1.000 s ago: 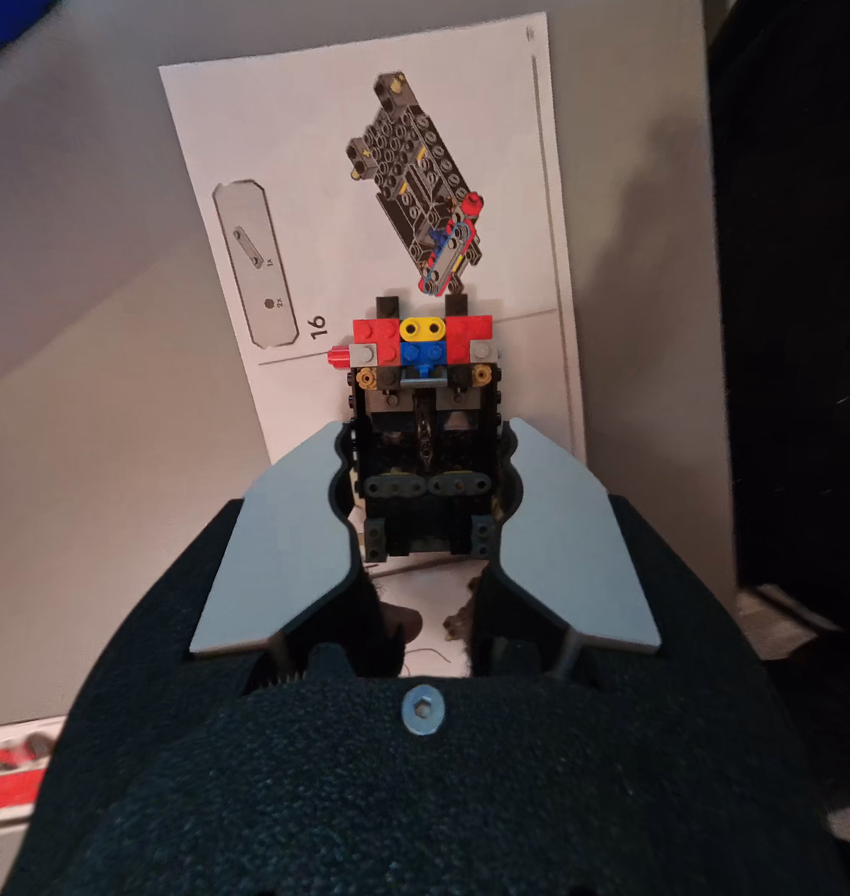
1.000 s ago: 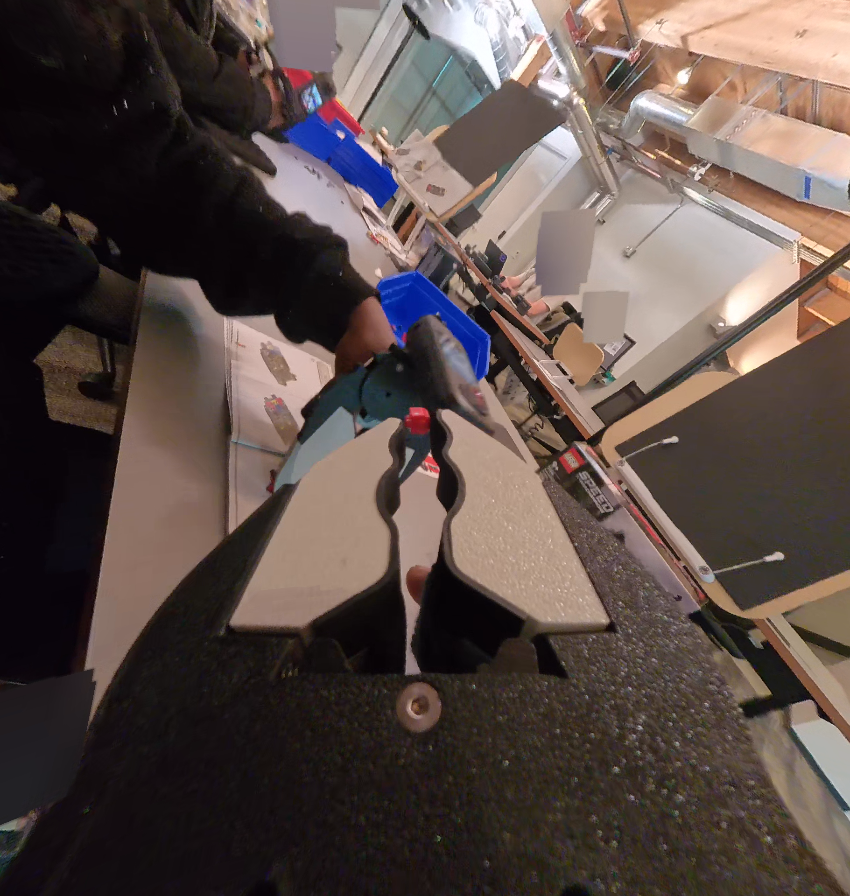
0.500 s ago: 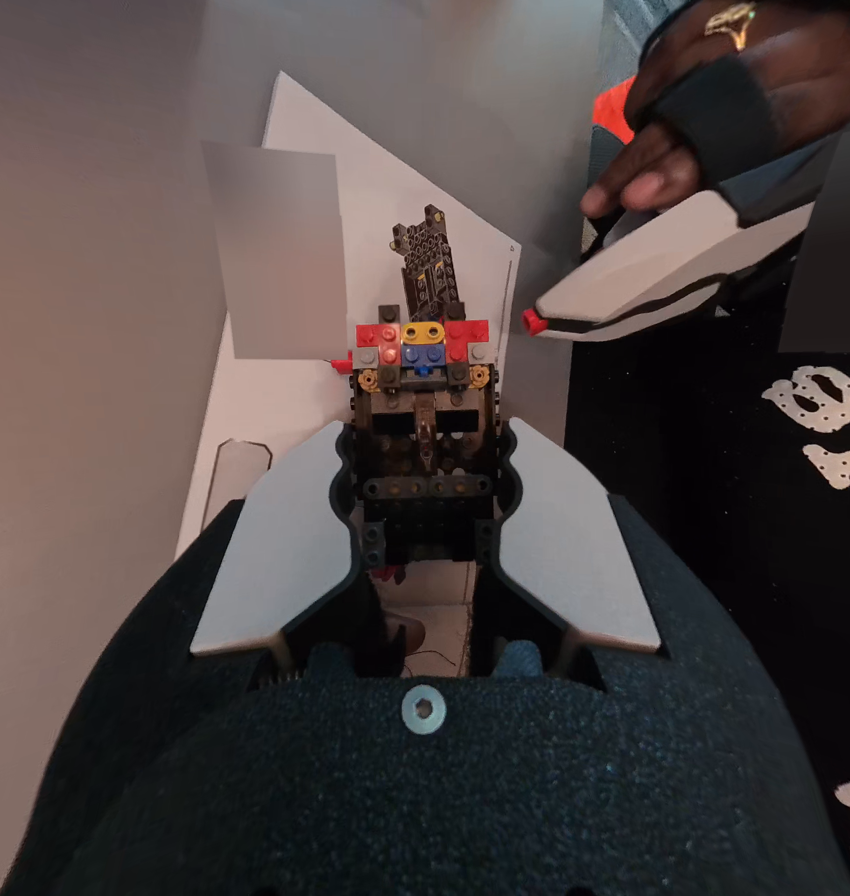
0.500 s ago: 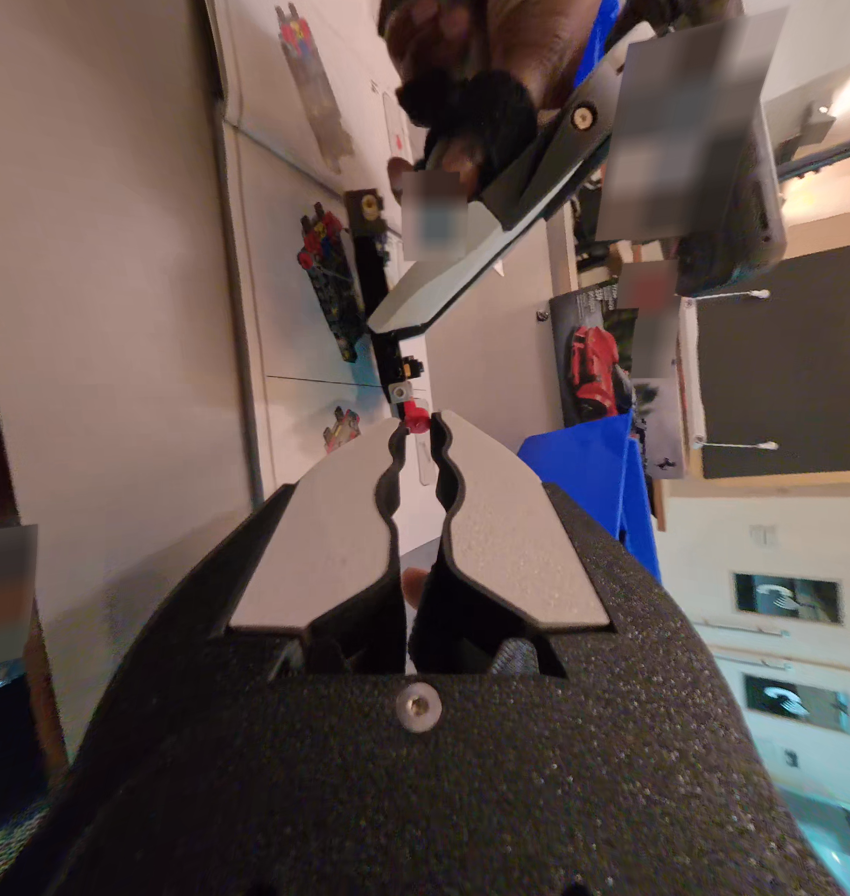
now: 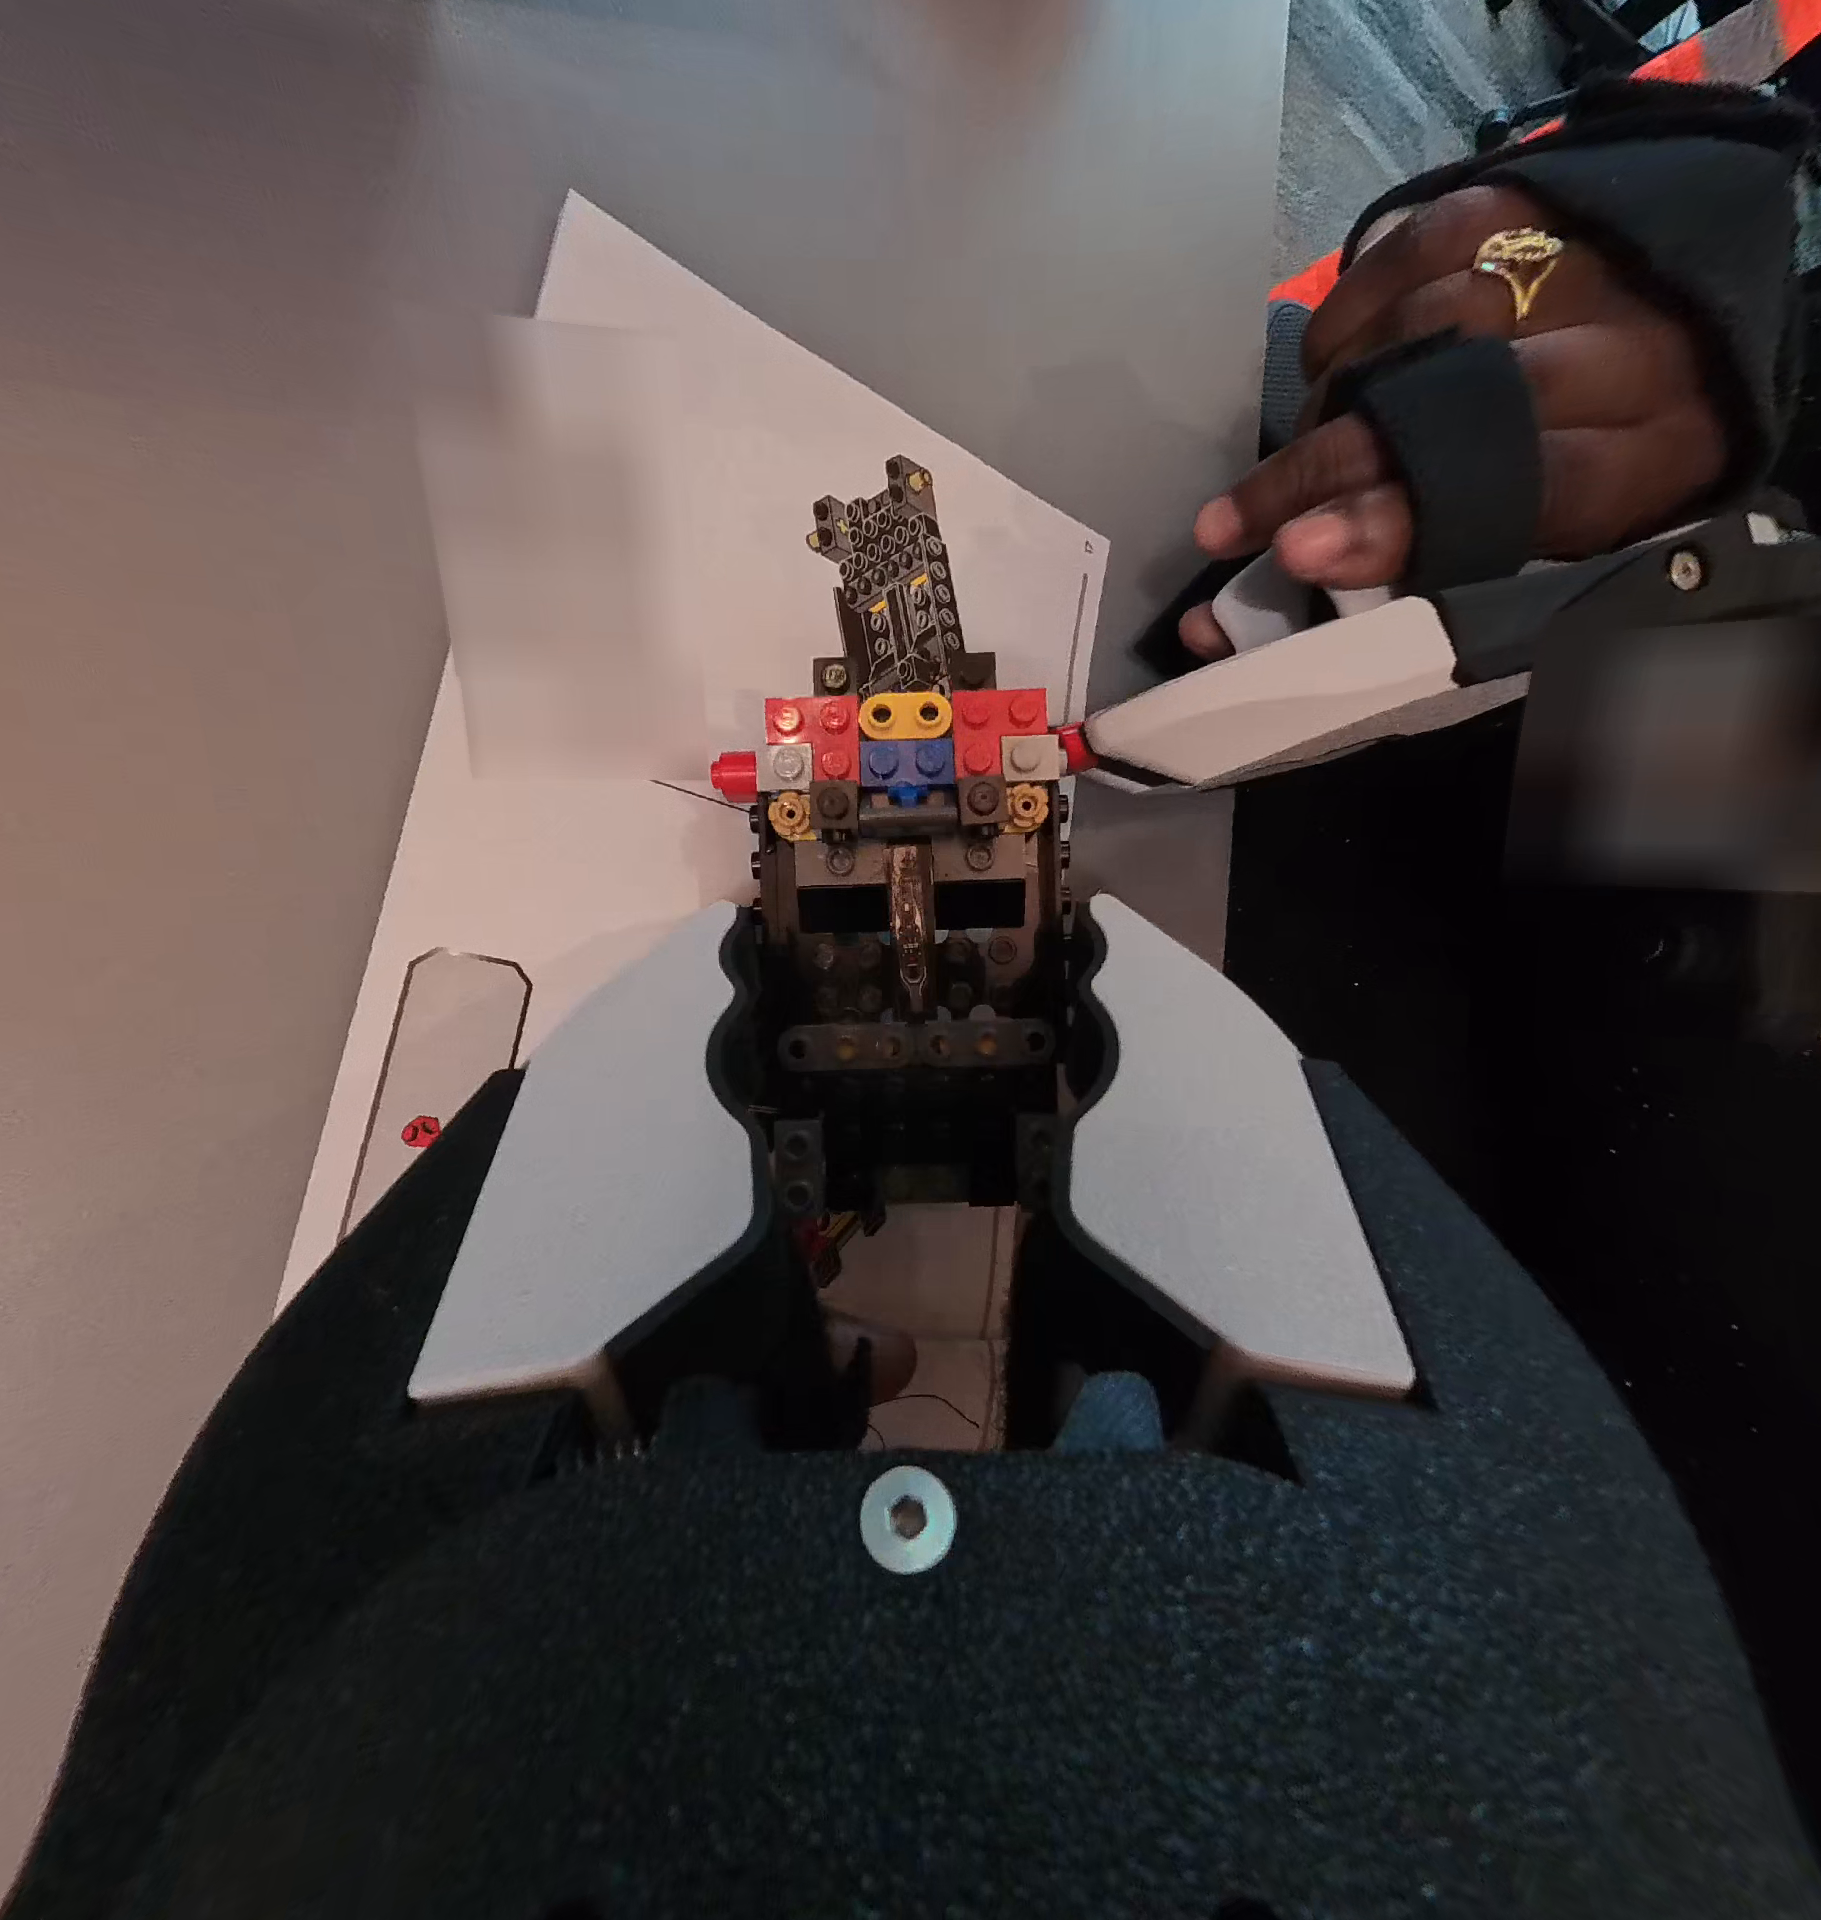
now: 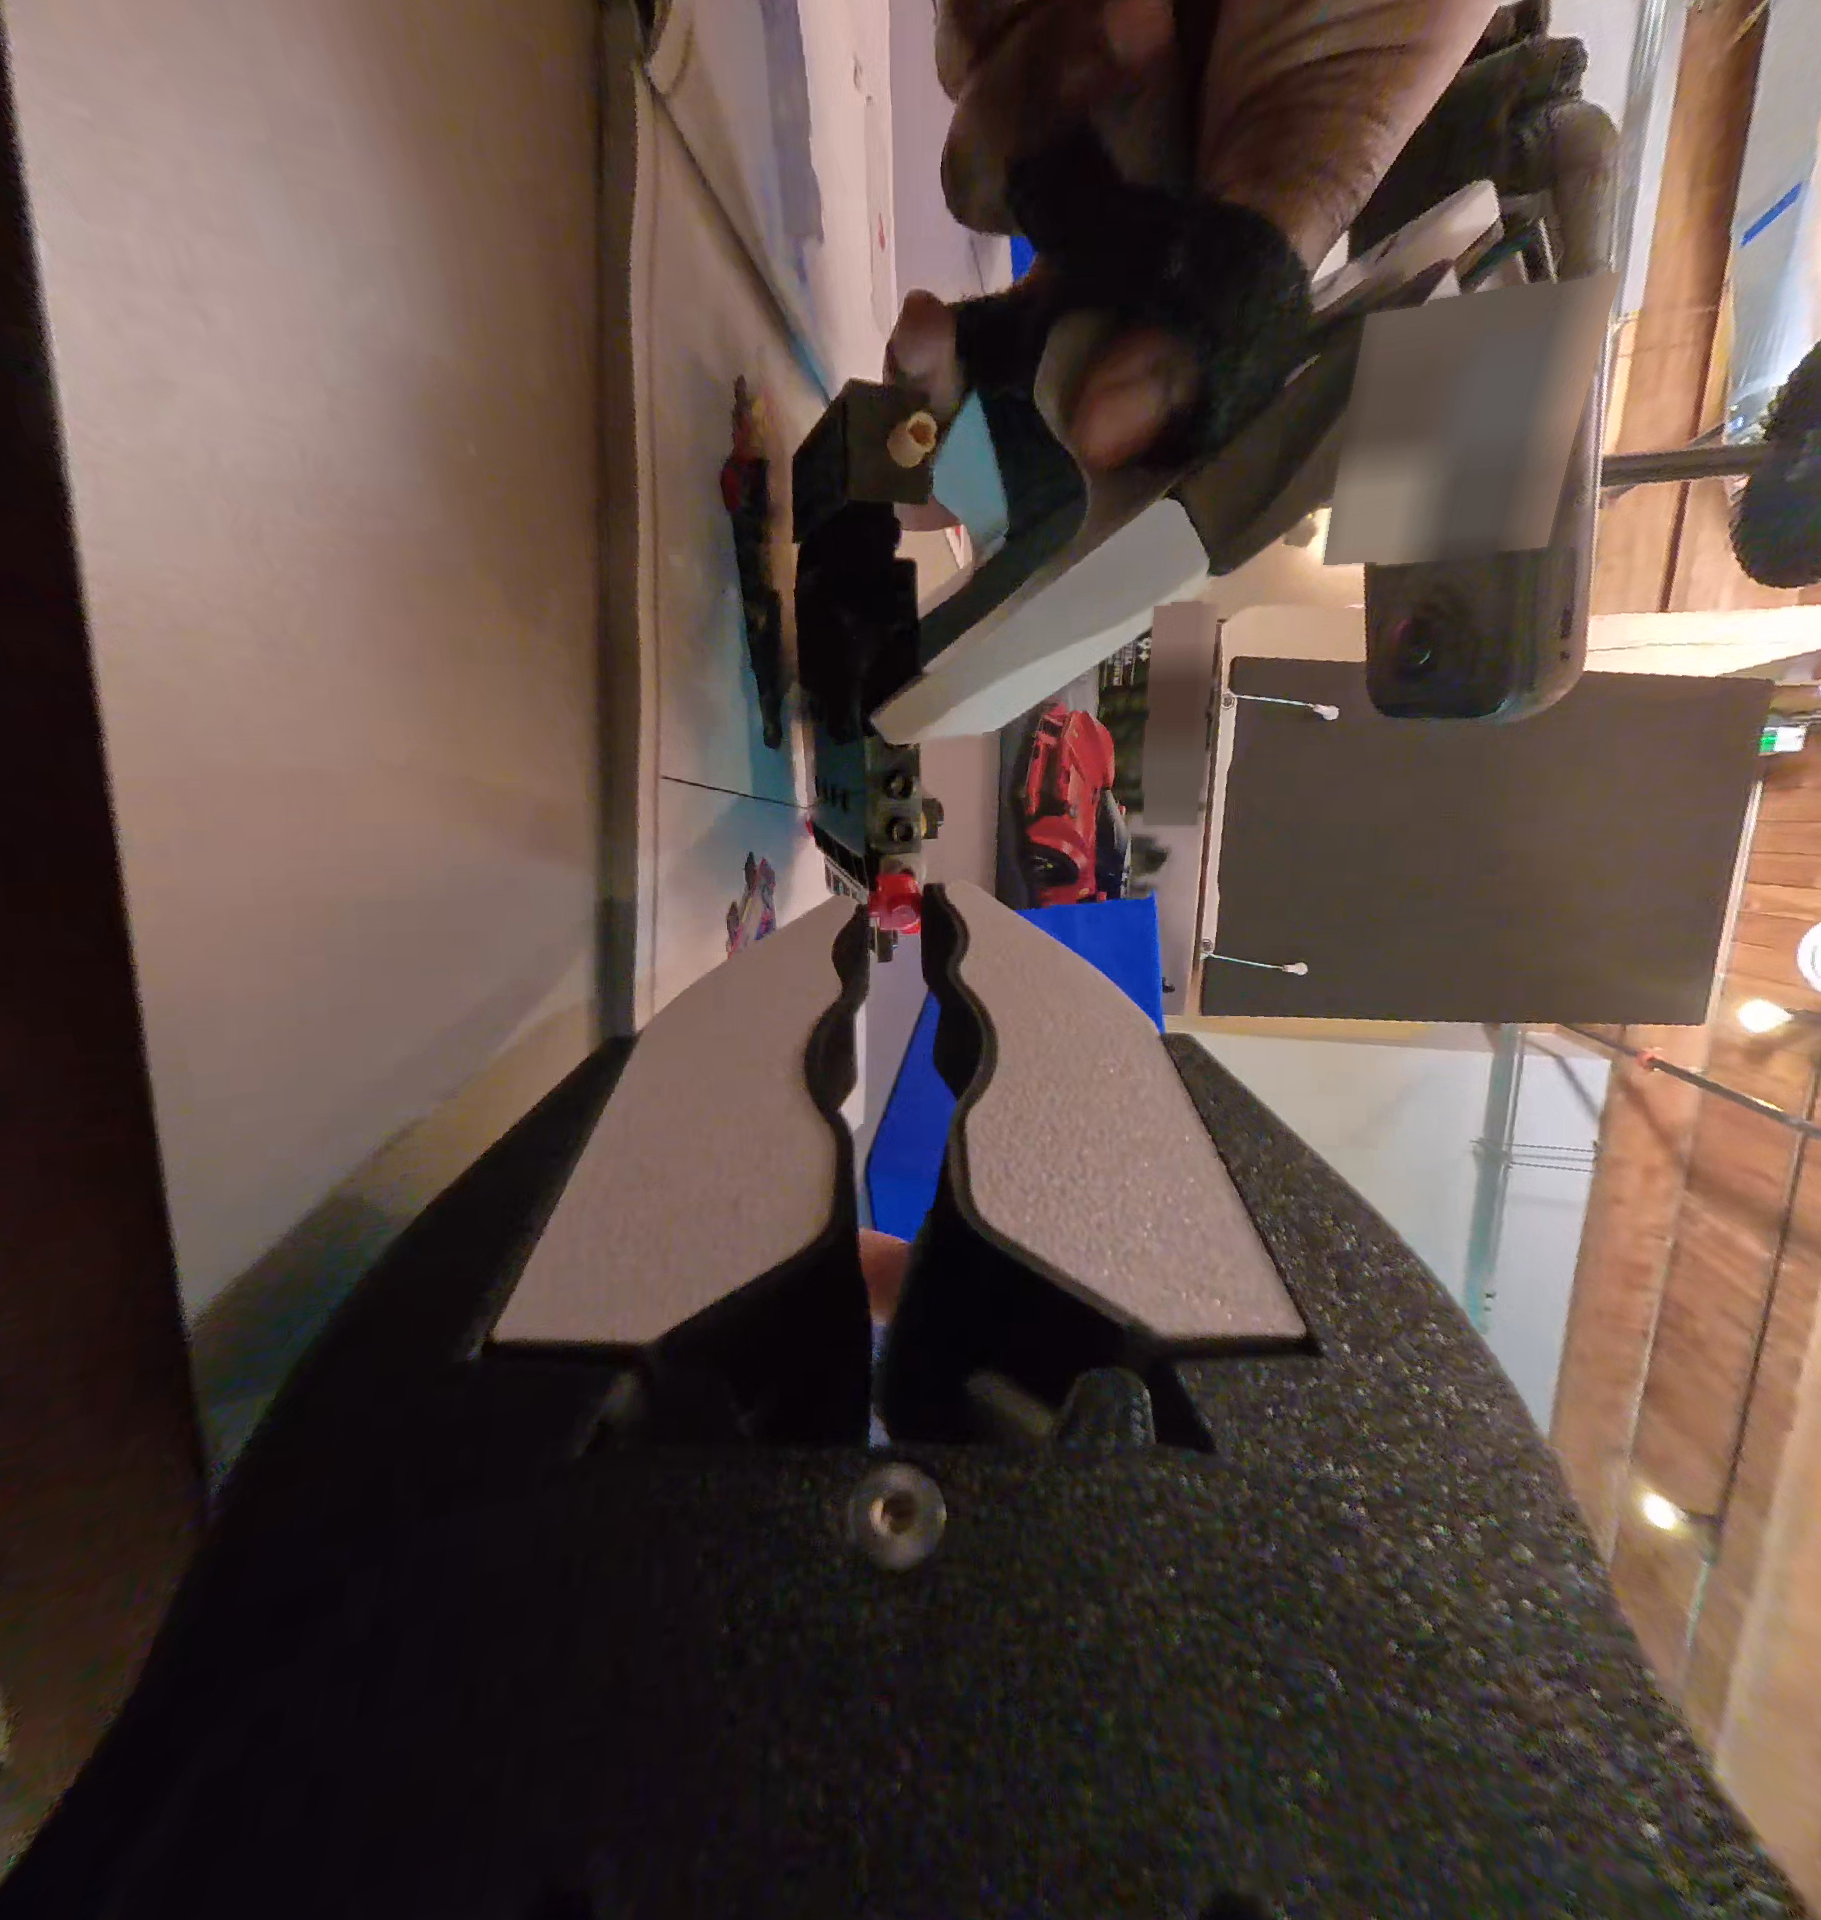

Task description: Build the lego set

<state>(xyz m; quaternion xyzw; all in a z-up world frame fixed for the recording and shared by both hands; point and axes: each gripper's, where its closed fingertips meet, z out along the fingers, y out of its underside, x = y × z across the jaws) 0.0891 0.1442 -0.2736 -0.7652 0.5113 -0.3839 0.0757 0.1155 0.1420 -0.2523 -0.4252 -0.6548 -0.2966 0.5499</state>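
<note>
My left gripper is shut on the black lego chassis model, gripping its two sides. The model's far end carries red, yellow and blue bricks. A red pin sticks out of its left side. My right gripper is shut on a small red pin. In the left wrist view this gripper comes in from the right. Its pin touches the grey brick on the model's right side. In the right wrist view the model stands edge-on just past the pin.
The open instruction booklet lies on the grey table under the model. A person's hand holds the right gripper. A blue bin, a lego box and a black board stand beyond. The tips of both grippers are at nearly the same place.
My right gripper has carried the red pin left, from a gap away to touching the model's right side. My left gripper still holds the model; the view behind it has shifted slightly.
</note>
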